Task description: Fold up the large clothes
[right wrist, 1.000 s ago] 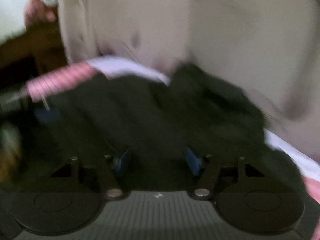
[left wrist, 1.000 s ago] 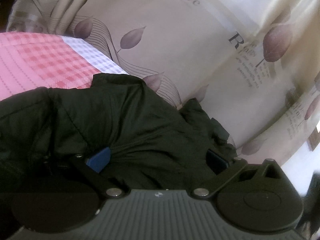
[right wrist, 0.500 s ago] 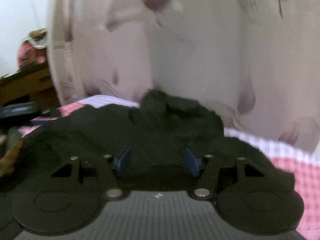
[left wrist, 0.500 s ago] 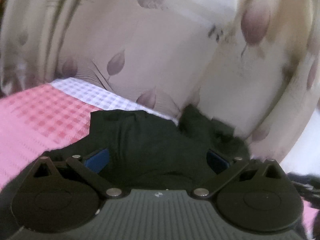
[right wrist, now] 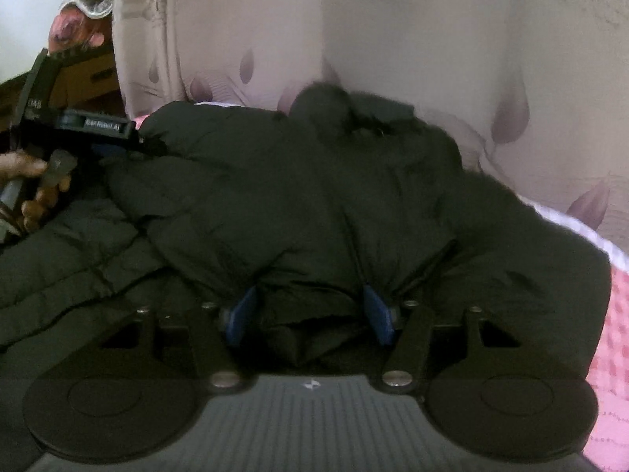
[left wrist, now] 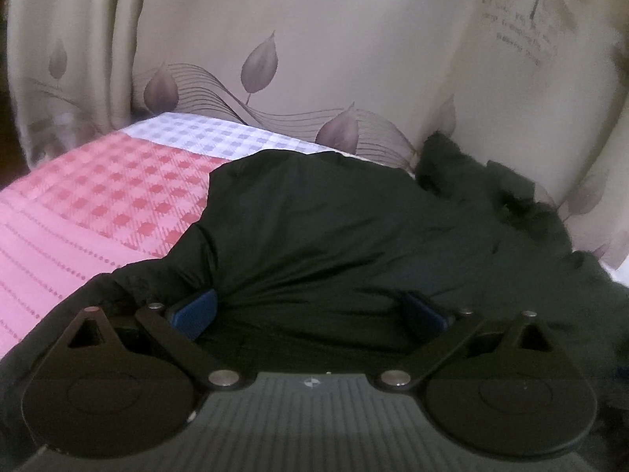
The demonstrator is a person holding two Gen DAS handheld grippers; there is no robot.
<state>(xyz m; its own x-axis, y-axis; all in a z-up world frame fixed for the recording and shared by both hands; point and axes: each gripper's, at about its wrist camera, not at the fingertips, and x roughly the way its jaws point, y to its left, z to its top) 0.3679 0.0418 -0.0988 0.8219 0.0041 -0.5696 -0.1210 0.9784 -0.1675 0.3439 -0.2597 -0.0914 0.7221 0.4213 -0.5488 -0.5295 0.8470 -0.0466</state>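
A large black padded jacket (left wrist: 354, 228) with a furry hood (left wrist: 483, 185) lies on a pink and white checked bedsheet (left wrist: 98, 204). My left gripper (left wrist: 310, 310) has its jaws wide apart with jacket fabric bunched between the blue pads (left wrist: 194, 308). In the right wrist view the same jacket (right wrist: 298, 196) fills the middle, hood (right wrist: 346, 114) at the far end. My right gripper (right wrist: 310, 310) has its blue pads (right wrist: 241, 310) pressed against a thick bundle of jacket fabric between them. The left gripper (right wrist: 78, 126) and the hand holding it show at that view's left edge.
A beige curtain (left wrist: 314, 39) with leaf prints hangs right behind the bed, touching the hood. Bare pink sheet (right wrist: 613, 334) lies to the right of the jacket. Brown furniture (right wrist: 78, 78) stands at the far left.
Both grippers have dropped lower and closer over the jacket, which now lies flatter on the sheet. The motion blur of the earlier frames is gone.
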